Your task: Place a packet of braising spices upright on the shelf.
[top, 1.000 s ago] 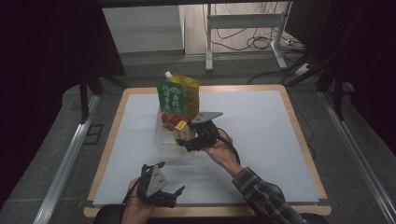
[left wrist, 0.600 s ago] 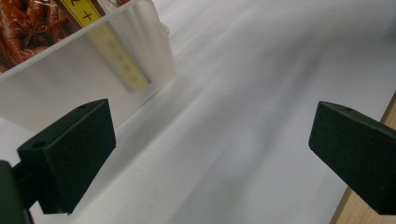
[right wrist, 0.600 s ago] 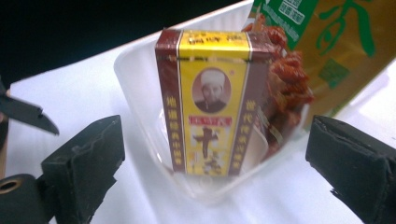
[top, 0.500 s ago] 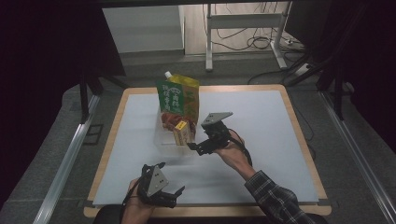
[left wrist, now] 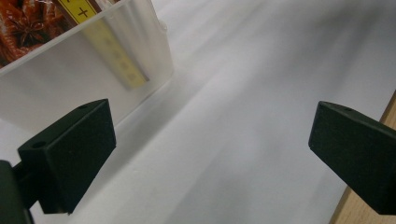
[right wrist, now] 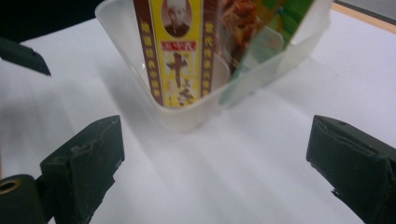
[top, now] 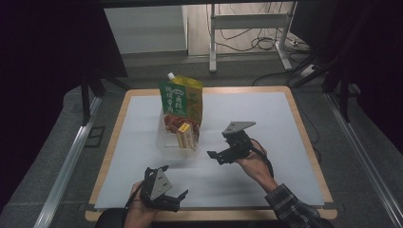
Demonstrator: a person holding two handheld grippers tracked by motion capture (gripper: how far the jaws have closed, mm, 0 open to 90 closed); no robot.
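Observation:
A clear plastic bin point(top: 172, 142) stands mid-table and holds a tall green pouch point(top: 179, 97), a yellow box point(top: 185, 135) and a red packet point(top: 172, 122). My right gripper point(top: 216, 157) hovers just right of the bin, apart from it. Its jaws have just been opening and nothing is between them. In the right gripper view the open right gripper point(right wrist: 215, 154) faces the bin point(right wrist: 187, 119) and the yellow box point(right wrist: 175, 51). My left gripper point(top: 175, 181) rests near the front edge, open and empty. In the left gripper view the left gripper point(left wrist: 210, 154) has the bin point(left wrist: 70, 79) at upper left.
A white mat point(top: 266, 118) covers the wooden table point(top: 304, 137), with bare mat to the right of the bin and in front of it. A metal stand and cables point(top: 247, 33) lie beyond the far edge. Dark panels flank both sides.
My right gripper has drawn back from the bin, to the right and toward the person, with nothing in its jaws. The left gripper and the bin's contents have stayed put.

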